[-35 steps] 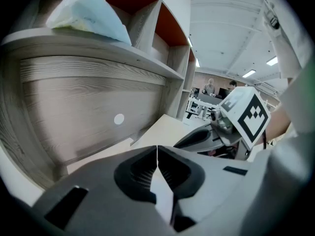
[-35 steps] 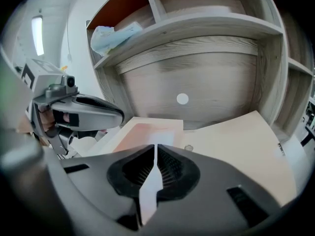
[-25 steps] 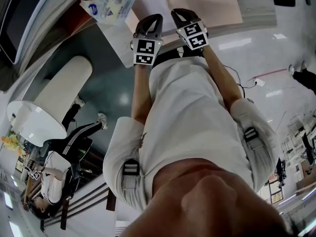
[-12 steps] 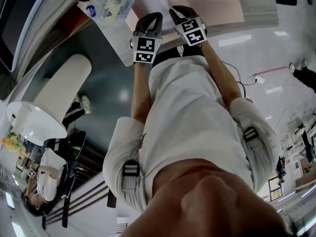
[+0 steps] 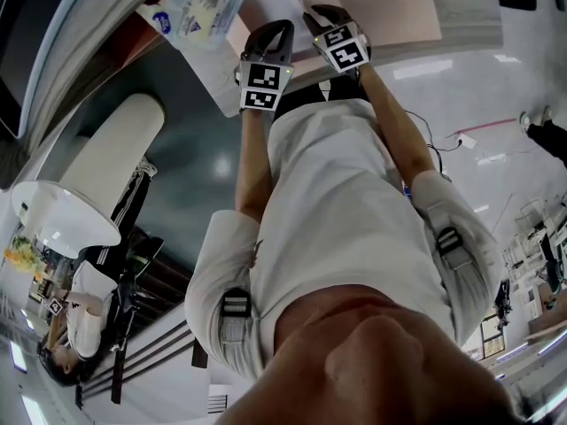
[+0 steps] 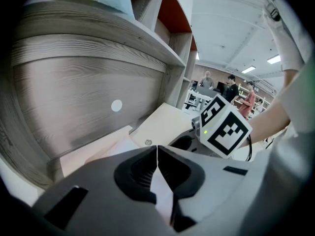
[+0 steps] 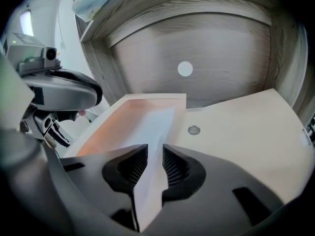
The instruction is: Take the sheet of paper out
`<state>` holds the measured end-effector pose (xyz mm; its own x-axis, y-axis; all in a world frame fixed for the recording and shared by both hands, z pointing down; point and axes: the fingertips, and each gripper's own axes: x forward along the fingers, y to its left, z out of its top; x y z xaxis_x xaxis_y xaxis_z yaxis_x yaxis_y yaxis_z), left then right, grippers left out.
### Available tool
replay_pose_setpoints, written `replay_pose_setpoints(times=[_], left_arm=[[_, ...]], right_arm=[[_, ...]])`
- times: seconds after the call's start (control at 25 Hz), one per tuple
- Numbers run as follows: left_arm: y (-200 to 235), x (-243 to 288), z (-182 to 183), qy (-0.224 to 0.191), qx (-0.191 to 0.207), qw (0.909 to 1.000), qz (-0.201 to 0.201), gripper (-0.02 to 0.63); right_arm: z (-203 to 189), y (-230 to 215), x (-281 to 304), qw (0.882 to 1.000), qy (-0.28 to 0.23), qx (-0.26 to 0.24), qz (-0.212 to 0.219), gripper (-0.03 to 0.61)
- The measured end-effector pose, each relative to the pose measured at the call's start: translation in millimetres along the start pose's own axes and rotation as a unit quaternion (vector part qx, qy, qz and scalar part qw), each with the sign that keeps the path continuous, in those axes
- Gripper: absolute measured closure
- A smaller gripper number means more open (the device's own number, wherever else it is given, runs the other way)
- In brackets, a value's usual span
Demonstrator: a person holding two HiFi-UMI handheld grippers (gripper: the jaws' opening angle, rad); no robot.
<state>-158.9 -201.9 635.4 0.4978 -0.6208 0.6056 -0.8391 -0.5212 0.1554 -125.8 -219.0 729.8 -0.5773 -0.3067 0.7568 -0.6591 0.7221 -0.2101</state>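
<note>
In the head view the person's two forearms reach up and away, and the left gripper (image 5: 268, 38) and right gripper (image 5: 326, 18) sit side by side at the near edge of a pale pink folder (image 5: 381, 3) lying on the wood-grain tabletop (image 5: 465, 11). A white strip of the sheet of paper (image 5: 270, 3) shows just left of the folder, and a blue-and-white packet (image 5: 202, 3) lies further left. Another person (image 5: 80, 317) sits at the lower left. In the left gripper view the left gripper (image 6: 157, 149) has its fingers closed, tips meeting on a thin pale line. The sheet of paper (image 6: 162, 195) fills the widening gap below them, so it is pinched there. Ahead lie the folder (image 6: 167, 122) with its round snap (image 6: 148, 142) and a wooden back panel (image 6: 74, 97), and the right gripper's marker cube (image 6: 224, 126) is close on the right. In the right gripper view the right gripper (image 7: 155, 151) has its fingers slightly apart, with a narrow gap between the ribbed pads. The sheet of paper (image 7: 157, 127) runs through that gap and back into the folder (image 7: 246, 127), its far end resting on the orange-pink inside. The left gripper (image 7: 59, 90) is close at the left edge.
</note>
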Motion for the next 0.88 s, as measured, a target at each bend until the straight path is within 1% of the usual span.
replay_pose_setpoints(times=[0.48, 0.64, 0.88], left_arm=[[1, 0, -2, 0.007, -0.008, 0.9999, 0.003, 0.591], [0, -2, -3, 0.008, -0.01, 0.9999, 0.007, 0.591], [-2, -4, -6, 0.009, -0.011, 0.9999, 0.009, 0.591]], right_arm=[[-6, 1, 22, 0.999, 0.029, -0.019, 0.017, 0.445], [-12, 1, 29, 0.999, 0.041, -0.021, 0.018, 0.447], [-16, -1, 36, 0.998, 0.056, -0.014, 0.019, 0.47]])
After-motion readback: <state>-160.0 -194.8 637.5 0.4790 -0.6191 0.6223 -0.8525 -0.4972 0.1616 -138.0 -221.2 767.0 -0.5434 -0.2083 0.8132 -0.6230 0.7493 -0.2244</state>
